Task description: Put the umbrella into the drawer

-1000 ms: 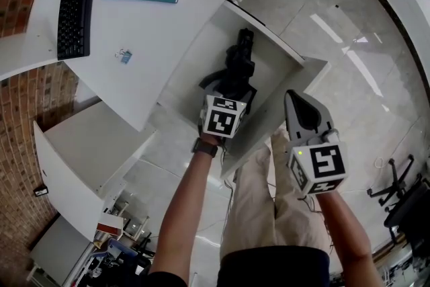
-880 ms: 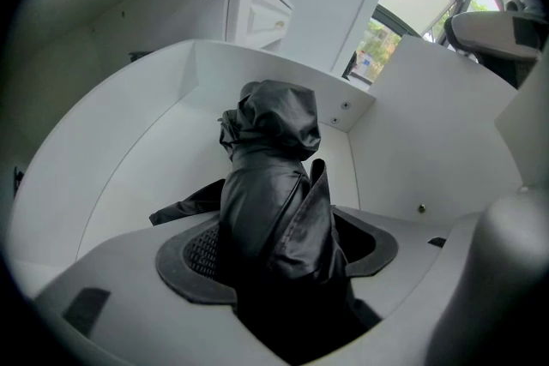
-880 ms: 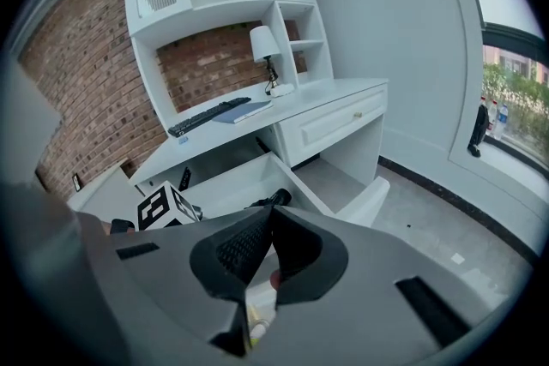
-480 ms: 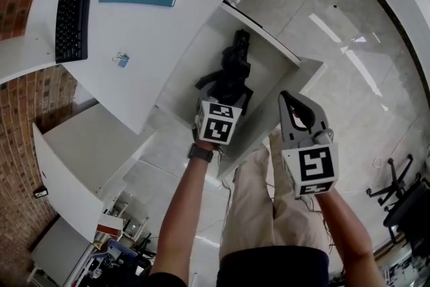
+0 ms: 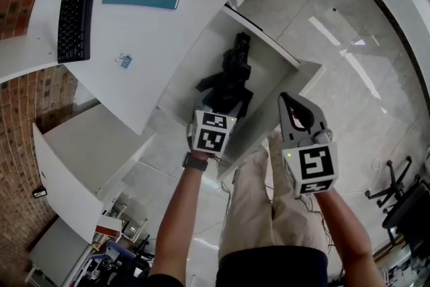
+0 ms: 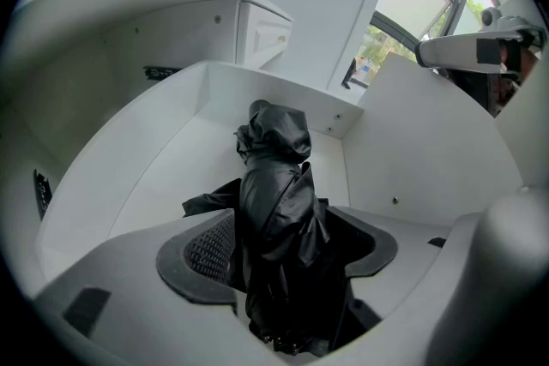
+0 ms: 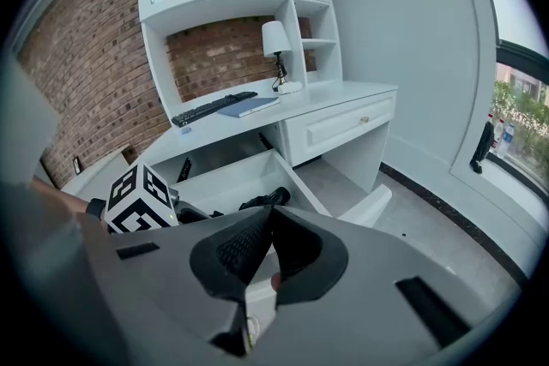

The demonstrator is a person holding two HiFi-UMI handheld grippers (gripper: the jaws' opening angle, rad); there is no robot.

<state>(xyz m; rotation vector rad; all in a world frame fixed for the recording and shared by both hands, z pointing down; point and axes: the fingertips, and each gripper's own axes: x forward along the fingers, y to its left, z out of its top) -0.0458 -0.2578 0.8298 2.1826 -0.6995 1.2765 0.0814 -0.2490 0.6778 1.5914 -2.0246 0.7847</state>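
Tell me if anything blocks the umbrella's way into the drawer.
Nothing visible does. The black umbrella already lies inside the open drawer, on its bare white floor, with the left gripper jaws apart on either side of its near end. The right gripper hangs outside the drawer, jaws together and empty.

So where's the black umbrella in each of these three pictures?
Head view: centre, the umbrella lies in the open drawer.
Left gripper view: centre, umbrella between the jaws.
Right gripper view: small umbrella, just above the jaws, left of centre.
Shared landmark: the white drawer around it.
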